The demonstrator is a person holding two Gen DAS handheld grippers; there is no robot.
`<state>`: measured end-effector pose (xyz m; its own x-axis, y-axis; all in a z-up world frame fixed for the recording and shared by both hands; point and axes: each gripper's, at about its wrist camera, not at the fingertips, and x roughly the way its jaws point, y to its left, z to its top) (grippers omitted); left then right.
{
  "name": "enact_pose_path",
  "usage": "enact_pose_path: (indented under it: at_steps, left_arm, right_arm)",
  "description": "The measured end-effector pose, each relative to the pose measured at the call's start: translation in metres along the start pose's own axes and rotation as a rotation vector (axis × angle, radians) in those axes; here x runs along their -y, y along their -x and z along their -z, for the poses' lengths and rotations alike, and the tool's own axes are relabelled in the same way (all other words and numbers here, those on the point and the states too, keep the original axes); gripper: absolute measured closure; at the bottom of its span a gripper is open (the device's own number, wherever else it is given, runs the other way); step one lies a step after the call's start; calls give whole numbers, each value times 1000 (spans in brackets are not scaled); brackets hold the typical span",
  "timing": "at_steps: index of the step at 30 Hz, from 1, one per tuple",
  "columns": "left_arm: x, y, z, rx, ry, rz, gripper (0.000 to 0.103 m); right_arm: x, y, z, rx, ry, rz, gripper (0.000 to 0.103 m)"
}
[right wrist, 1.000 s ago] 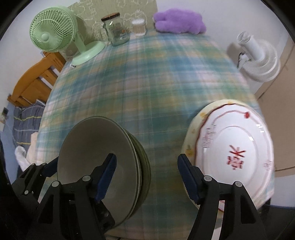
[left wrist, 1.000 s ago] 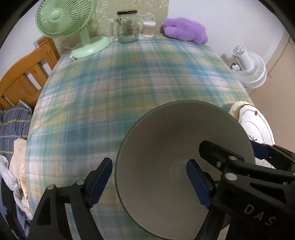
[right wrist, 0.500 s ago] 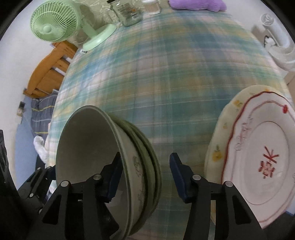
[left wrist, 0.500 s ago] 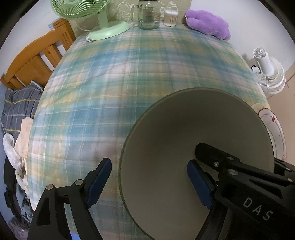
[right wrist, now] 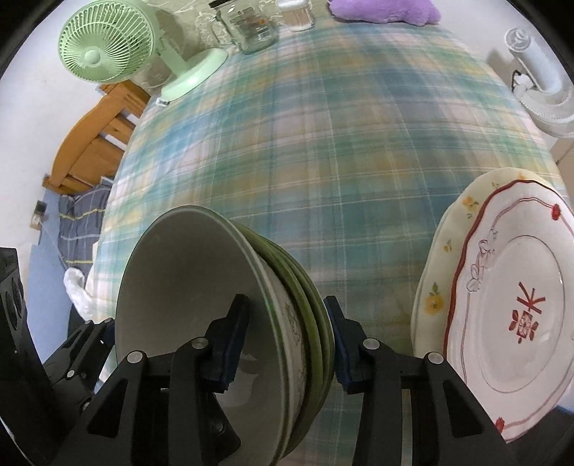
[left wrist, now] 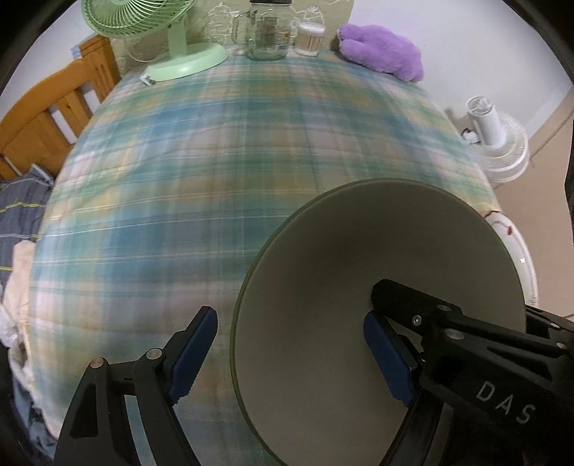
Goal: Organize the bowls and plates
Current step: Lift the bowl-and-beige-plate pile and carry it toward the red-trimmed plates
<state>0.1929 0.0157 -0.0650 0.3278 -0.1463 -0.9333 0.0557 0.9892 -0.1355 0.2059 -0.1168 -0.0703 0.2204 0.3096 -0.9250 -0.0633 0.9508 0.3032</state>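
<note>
Bowl stack [right wrist: 229, 322], three nested, tilted: we close the right gripper [right wrist: 287, 344] squarely across all rims before lifting, left gripper [left wrist: 287, 355] fingers spread wide astride its near rim.

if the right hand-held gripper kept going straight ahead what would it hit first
The right hand-held gripper already straddles the wall of the stacked bowls; their rims would likely bottom out between its fingers first, then open plaid tablecloth beyond.

The plaid cloth [left wrist: 222, 172] is motion-blurred, the red-patterned plate [right wrist: 516, 322] is cut off by the frame edge, and the jar [left wrist: 267, 32] label is unreadable.
</note>
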Motion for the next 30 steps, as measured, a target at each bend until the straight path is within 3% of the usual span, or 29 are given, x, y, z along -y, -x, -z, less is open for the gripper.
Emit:
enact_pose_path:
  at_steps: [3,12,22,30]
  left_arm:
    - [-4,-1,0,14,-4,40,19]
    - [-13,-2,0,12,3,227,44]
    - [-21,0,6,29,14,281,44]
    - [-24,9,9,-3,1,290,44]
  right_arm:
    - [-3,2,1,18,-1,36,58]
    - [-8,4,1,48,-31,91,58]
    - [-16,7,5,83,-41,139,58]
    - [-21,13,13,86,-76,145,58]
